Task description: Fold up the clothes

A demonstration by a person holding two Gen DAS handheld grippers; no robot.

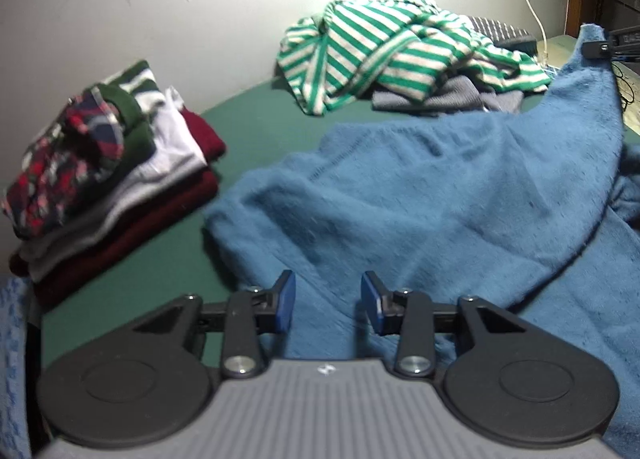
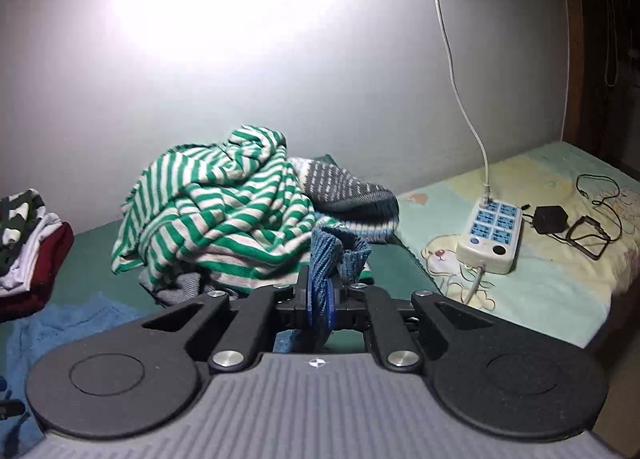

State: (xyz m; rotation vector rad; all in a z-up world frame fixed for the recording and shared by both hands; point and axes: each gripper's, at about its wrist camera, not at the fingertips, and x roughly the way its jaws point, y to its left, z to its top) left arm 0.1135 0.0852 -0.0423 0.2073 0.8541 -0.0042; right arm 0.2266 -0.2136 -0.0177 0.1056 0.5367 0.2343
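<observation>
With a folded stack (image 1: 116, 175) upper left, right tongs (image 2: 318, 299) pinched the fuzzy blue sweater (image 1: 460, 195), left tongs (image 1: 328, 305) spread; striped heap (image 2: 216, 211) unfolded.

I count one blue fleece garment (image 1: 460, 195), one folded stack (image 1: 116, 175), one unfolded pile (image 2: 224, 215), one power strip (image 2: 490, 237), two grippers.

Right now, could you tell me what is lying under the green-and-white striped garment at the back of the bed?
Under the striped garment a grey knit piece pokes out at the front, and a grey striped knit lies against its right side. Anything deeper in the pile is covered.
</observation>
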